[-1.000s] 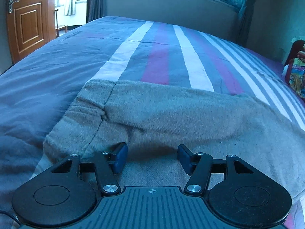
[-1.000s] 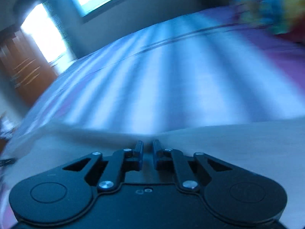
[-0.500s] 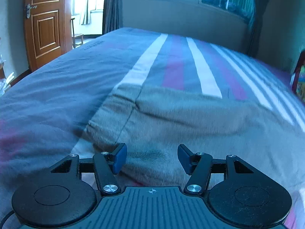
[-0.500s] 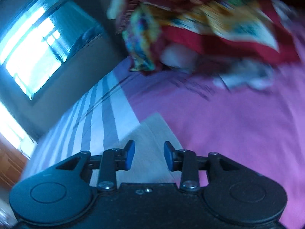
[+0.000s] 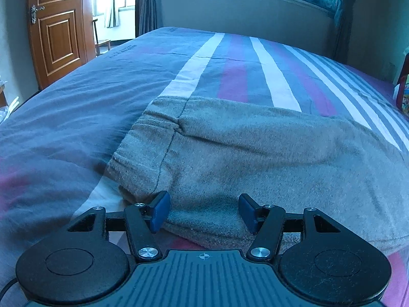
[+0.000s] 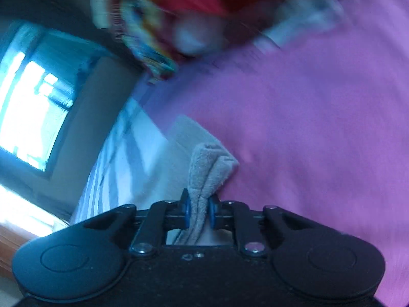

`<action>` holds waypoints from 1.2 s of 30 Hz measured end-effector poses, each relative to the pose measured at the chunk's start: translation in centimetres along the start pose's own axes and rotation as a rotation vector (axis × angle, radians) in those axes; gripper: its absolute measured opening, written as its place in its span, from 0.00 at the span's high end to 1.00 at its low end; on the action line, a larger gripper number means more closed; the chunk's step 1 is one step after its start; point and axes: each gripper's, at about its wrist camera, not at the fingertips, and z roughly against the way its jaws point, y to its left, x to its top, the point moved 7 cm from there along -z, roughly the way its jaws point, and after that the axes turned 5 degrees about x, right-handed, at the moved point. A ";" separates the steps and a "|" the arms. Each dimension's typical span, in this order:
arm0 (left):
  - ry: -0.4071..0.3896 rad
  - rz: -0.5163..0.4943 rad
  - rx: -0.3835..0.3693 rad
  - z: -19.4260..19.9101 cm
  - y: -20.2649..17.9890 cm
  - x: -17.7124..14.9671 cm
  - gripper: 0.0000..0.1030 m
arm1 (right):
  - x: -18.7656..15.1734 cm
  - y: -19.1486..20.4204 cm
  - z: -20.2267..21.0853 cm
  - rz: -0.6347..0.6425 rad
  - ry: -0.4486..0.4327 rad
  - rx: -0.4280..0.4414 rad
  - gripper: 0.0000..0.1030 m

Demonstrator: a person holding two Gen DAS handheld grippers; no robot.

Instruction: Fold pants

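While the left wrist view looks across the wide bed with its blue, white and purple striped cover (image 5: 237, 58), open bedding stretches to the far edge below the window and to the left edge near the brown wooden door (image 5: 58, 33). On the near part of the cover lie the grey fleece pants (image 5: 255, 153), folded over, waistband end to the left, their near edge just before the left gripper (image 5: 203, 212). Its blue pads stand apart over that edge, clasping nothing.

Seen from the right wrist, tilted and blurred, a broad purple-pink sheet (image 6: 319, 128) fills the right side with free room, and a heap of red and yellow patterned cloth (image 6: 158, 18) lies at its far end. The right gripper (image 6: 200, 213) is closing, its pads pinching a bunched fold of the pants (image 6: 204, 168), whose end stands up beyond the tips.
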 end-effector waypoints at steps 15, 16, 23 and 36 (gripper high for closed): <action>-0.121 0.054 -0.040 3.0 0.0 2.5 0.42 | -0.5 -2.7 -1.1 0.049 0.058 -0.084 0.86; -0.150 0.056 -0.040 3.4 -0.1 3.4 0.42 | -0.1 -2.9 -1.5 0.040 0.062 -0.077 0.86; 0.011 -0.015 0.041 -3.8 -1.0 5.2 0.42 | -0.6 -2.3 -1.7 0.070 0.051 -0.110 0.84; -0.044 -0.193 0.112 -2.2 -2.1 4.1 0.27 | -0.8 -1.7 -1.8 0.051 0.045 -0.122 0.67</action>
